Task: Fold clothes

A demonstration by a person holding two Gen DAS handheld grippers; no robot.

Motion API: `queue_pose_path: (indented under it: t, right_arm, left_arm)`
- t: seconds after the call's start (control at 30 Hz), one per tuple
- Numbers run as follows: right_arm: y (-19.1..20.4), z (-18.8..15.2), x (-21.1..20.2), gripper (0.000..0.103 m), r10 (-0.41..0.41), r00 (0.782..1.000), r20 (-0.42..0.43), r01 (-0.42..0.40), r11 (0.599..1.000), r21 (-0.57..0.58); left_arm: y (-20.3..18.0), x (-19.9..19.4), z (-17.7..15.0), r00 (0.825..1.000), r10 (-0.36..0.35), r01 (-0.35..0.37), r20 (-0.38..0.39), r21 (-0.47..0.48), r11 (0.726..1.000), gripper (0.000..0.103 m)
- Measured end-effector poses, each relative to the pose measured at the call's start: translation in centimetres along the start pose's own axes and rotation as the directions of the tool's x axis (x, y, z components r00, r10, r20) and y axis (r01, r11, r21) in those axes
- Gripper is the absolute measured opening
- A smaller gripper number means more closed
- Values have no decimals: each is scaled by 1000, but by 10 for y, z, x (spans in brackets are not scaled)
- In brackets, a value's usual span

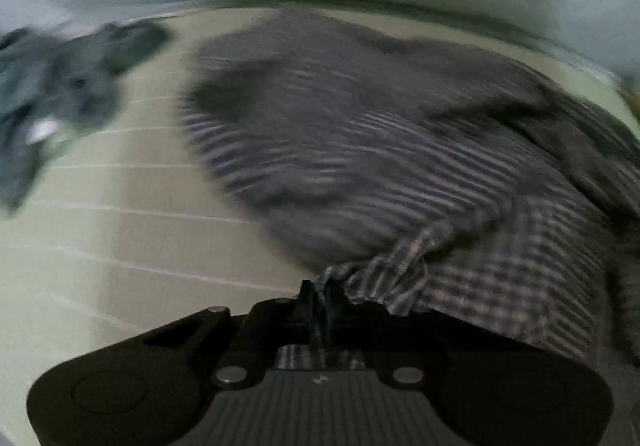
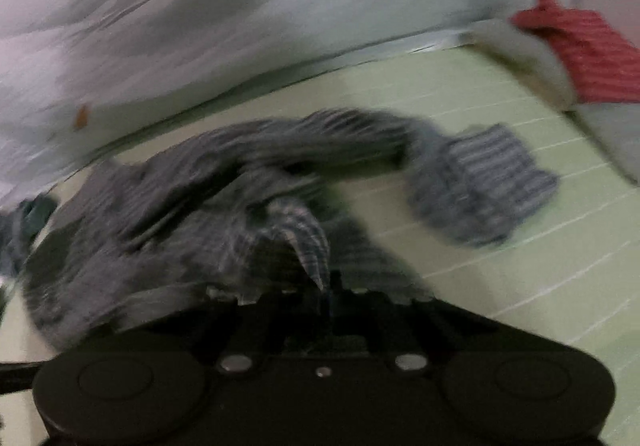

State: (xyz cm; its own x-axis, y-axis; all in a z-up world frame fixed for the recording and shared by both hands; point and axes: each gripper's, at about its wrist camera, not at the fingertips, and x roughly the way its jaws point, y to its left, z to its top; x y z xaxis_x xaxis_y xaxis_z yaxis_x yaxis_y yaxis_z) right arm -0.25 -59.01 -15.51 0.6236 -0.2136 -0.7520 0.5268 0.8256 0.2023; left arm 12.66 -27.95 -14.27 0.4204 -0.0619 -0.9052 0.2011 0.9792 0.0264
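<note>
Left claw [image 1: 320,296] and right claw [image 2: 326,288] each pinch the shirt's [image 1: 360,134] edge; soft, limp cloth, best gripped at corners.

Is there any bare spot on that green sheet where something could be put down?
Yes. In the left wrist view, bare green sheet lies between the checked shirt and a dark garment. In the right wrist view, more is free right of the shirt's sleeve, below the red cloth. The middle is crowded: both the left claw and right claw pinch the shirt.
</note>
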Motion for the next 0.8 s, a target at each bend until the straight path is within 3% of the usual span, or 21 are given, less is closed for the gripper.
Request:
queue_pose_path:
  t: [0.1, 0.17, 0.27, 0.33, 0.37, 0.4, 0.47, 0.5, 0.53, 0.6, 0.7, 0.73, 0.8]
  right_arm:
    - [-22, 9, -5, 4, -60, 998, 25, 59, 998, 34]
    - [-32, 12, -10, 4, -102, 994, 42, 100, 994, 47]
    - [-43, 12, -16, 4, -139, 989, 54, 135, 989, 63]
    - [-45, 11, -16, 4, -159, 986, 51, 156, 986, 63]
    - [-46, 10, -15, 4, -170, 984, 48, 167, 984, 62]
    - [-45, 9, -15, 5, -184, 982, 45, 181, 982, 56]
    - [-39, 7, -14, 8, -216, 976, 38, 214, 976, 38]
    - [-35, 6, -14, 11, -222, 974, 37, 222, 975, 24]
    - [-32, 5, -14, 22, -222, 974, 37, 221, 975, 10]
    - [-28, 6, -15, 46, -205, 978, 40, 205, 979, 10]
    - [-24, 7, -17, 62, -176, 983, 46, 175, 984, 18]
    - [-22, 8, -17, 71, -166, 985, 48, 166, 986, 21]
    - [-19, 8, -18, 75, -147, 988, 53, 146, 989, 26]
  left_arm:
    - [44, -4, 10, 993, 116, -113, 24, -112, 987, 6]
    - [77, -14, 17, 973, 226, -213, 52, -175, 961, 6]
    - [123, -29, 23, 909, 410, -379, 72, -266, 887, 6]
    - [149, -39, 26, 855, 515, -468, 64, -333, 819, 7]
    - [159, -42, 27, 843, 535, -484, 45, -368, 794, 10]
    - [166, -43, 26, 844, 536, -484, 24, -396, 780, 15]
    - [160, -43, 20, 875, 483, -438, 15, -402, 805, 21]
    - [156, -43, 17, 890, 456, -413, 11, -404, 816, 32]
    - [153, -43, 14, 904, 428, -388, 7, -406, 827, 40]
    - [134, -41, 5, 941, 339, -312, 0, -391, 866, 65]
    - [95, -39, -9, 990, 139, -134, -12, -372, 918, 65]
    - [80, -37, -10, 998, 59, -61, -16, -353, 934, 65]
    - [49, -34, -11, 998, -58, 50, -20, -287, 957, 65]
